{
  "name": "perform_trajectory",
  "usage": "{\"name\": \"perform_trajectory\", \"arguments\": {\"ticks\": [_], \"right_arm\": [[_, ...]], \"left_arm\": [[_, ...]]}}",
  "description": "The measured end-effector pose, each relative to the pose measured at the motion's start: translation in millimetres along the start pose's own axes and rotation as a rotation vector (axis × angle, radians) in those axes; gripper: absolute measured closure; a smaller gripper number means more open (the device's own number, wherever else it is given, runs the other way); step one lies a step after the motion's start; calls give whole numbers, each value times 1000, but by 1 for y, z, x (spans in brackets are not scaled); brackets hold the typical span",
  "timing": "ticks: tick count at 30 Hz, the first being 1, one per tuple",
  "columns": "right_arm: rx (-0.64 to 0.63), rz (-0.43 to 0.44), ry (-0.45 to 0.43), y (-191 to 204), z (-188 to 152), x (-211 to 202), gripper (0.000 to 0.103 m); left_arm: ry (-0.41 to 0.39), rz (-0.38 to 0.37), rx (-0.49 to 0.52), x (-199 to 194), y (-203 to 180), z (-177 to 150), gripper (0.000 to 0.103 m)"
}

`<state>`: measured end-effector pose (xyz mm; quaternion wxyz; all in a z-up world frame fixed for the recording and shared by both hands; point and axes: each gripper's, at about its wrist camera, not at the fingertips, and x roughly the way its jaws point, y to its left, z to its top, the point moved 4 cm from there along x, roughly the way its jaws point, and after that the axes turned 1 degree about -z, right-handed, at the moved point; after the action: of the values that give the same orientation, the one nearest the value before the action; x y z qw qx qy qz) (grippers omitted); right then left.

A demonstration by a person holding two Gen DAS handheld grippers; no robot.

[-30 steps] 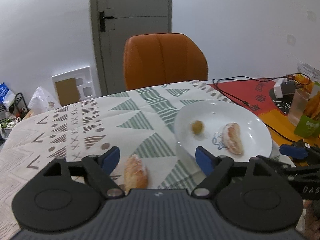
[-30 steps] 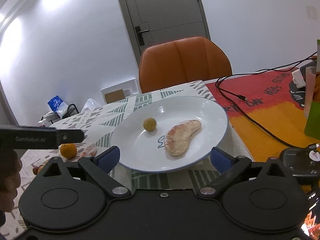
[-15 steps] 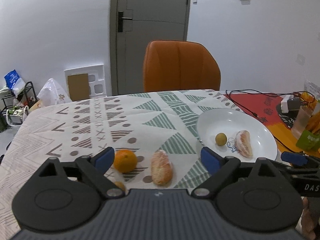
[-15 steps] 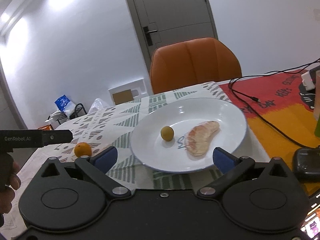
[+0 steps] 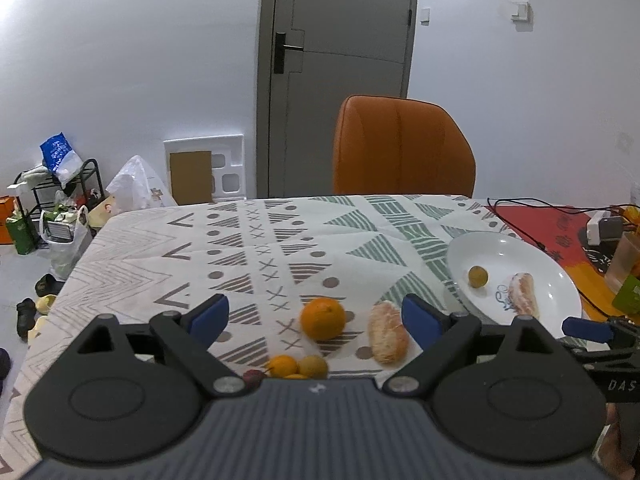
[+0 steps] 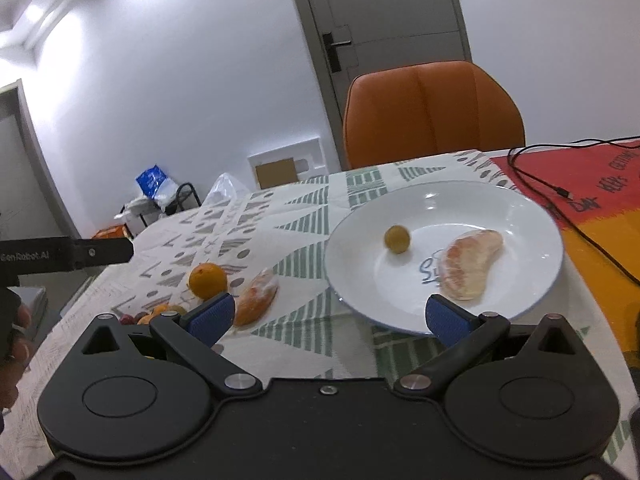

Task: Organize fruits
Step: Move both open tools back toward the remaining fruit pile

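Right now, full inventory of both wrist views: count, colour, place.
plate: 1, white, right side of the table
pomelo segment on plate: 1, pale pink
small round fruit on plate: 1, yellow-green
orange: 1, orange, on the tablecloth left of the plate
pomelo segment on cloth: 1, pale, beside the orange
small fruits: several, orange and brown, near edge, partly hidden
tablecloth: 1, patterned white-green
chair: 1, orange, behind the table
cable: 1, black, on the red mat
left gripper: open, empty
right gripper: open, empty

Even indoor light, ceiling glare upper left, fisheye-bent edges.
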<state>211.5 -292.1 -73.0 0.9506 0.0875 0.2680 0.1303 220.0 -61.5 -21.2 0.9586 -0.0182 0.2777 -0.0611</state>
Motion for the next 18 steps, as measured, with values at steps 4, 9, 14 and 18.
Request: {"name": "perform_trajectory", "arguments": {"ticks": [4, 9, 14, 18], "right_arm": [[-24, 31, 20, 13, -1, 4, 0], [-54, 47, 35, 28, -2, 9, 0], [-75, 69, 51, 42, -3, 14, 0], [-93, 91, 60, 54, -5, 17, 0]], "left_arm": [[0, 1, -21, -4, 11, -3, 11], [-1, 6, -33, -7, 24, -7, 11], [4, 23, -47, -9, 36, -13, 11], [6, 36, -61, -12, 48, -17, 11]]}}
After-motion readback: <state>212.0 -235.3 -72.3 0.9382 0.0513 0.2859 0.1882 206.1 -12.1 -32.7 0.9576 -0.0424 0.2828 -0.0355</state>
